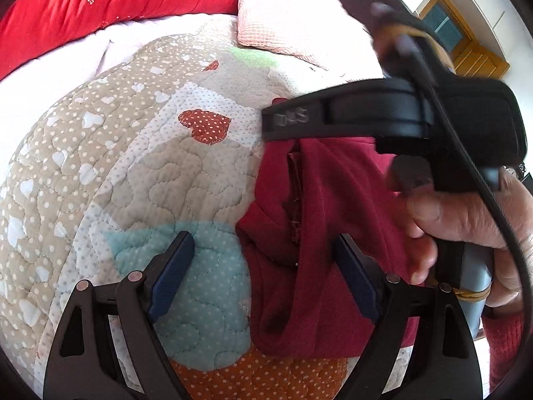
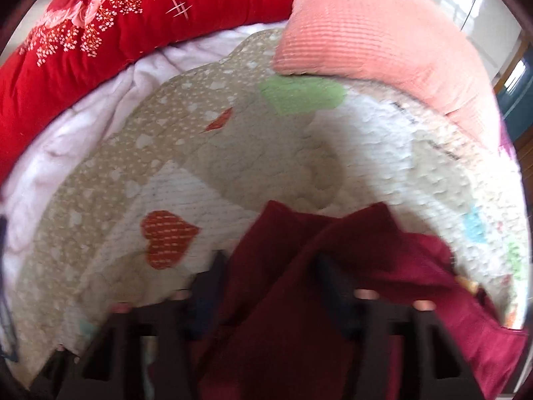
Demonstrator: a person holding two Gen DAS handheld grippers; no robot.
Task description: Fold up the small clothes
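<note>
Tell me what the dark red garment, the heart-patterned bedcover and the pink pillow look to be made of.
Dark red garment: soft matte knit, likely cotton jersey; it drapes in limp folds with a stitched seam.
Heart-patterned bedcover: padded quilted cotton, printed with dots and hearts; wavy stitch lines puff the surface.
Pink pillow: fabric with a ribbed or waffle weave, possibly towelling; fine raised rows show.

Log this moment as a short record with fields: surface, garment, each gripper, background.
surface: patchwork quilt with heart patches
garment: dark red cloth, crumpled on the quilt
left gripper: open, straddling the cloth's edge
right gripper: cloth between its fingers; view too blurred to confirm a grip
background: red duvet, pink pillow
</note>
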